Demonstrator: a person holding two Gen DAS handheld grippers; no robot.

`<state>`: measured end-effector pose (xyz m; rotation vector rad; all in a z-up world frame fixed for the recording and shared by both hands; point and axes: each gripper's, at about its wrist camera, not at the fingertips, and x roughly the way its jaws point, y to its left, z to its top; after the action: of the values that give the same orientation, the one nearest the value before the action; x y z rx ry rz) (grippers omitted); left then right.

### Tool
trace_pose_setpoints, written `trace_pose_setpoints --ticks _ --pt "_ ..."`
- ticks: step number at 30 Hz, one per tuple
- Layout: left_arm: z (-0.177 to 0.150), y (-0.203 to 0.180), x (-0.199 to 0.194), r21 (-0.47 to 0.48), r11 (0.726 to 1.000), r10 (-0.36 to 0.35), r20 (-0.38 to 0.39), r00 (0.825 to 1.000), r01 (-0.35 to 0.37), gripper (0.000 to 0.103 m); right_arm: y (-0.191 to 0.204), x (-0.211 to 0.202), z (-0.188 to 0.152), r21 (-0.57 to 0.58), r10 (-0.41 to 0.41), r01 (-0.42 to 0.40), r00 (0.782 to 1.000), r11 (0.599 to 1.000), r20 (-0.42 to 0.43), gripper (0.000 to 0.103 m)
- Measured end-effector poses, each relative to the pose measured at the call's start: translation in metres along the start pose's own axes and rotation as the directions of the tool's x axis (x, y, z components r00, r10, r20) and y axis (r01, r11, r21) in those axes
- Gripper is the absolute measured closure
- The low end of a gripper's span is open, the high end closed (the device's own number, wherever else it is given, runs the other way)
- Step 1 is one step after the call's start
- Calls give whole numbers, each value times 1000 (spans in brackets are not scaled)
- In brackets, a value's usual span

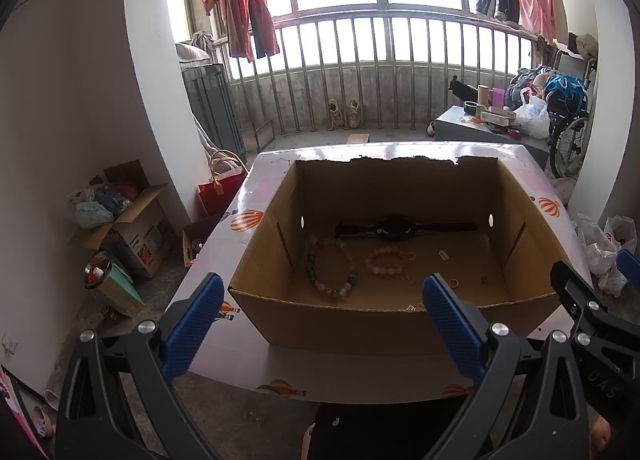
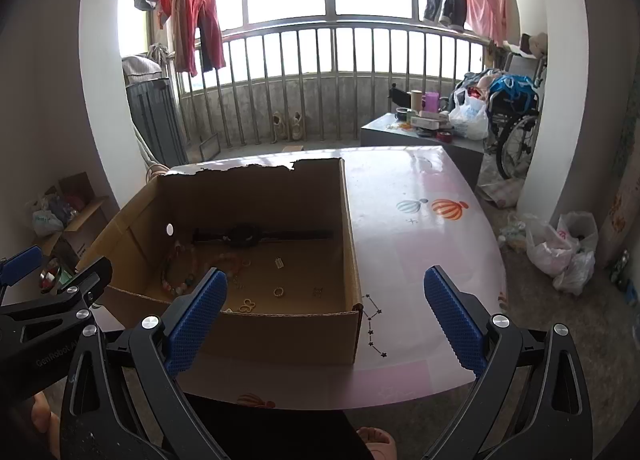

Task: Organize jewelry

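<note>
All the jewelry is sitting on the floor of an open cardboard box (image 1: 400,324) in the middle of the pink balloon-print table (image 2: 420,244). A dark wristwatch (image 1: 394,228) is lying flat along the far wall. In front of it there's a big multicolour bead bracelet (image 1: 330,264) on the left and a smaller pink bead bracelet (image 1: 386,261) just right of it, not touching. Small rings (image 1: 410,256) and tiny charms are lying scattered over the right and near part of the box floor, and a butterfly-shaped piece (image 2: 247,305) is lying close to the near wall.

I'm holding my left gripper (image 1: 324,324) and right gripper (image 2: 326,322) in front of the box's near wall, both wide open and empty, the right one off toward the bare tabletop.

What I'm worrying about: the small stuff is flat and thin, so my chunky blue pads (image 1: 192,324) could just skid over a ring or flick it away. The box walls are tall too, so reaching in at an angle could shove the whole box across the slick table. The beads might also roll out of a pinch.
</note>
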<state>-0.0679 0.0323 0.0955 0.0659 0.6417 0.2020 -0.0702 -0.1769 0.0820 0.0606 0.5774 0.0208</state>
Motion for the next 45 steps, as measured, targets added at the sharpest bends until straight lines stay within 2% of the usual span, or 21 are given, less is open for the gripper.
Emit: trace_pose_setpoints --ticks 45 --pt "-3 1 9 -10 1000 -4 -21 1000 3 5 0 0 0 -2 -2 2 1000 1000 -2 8"
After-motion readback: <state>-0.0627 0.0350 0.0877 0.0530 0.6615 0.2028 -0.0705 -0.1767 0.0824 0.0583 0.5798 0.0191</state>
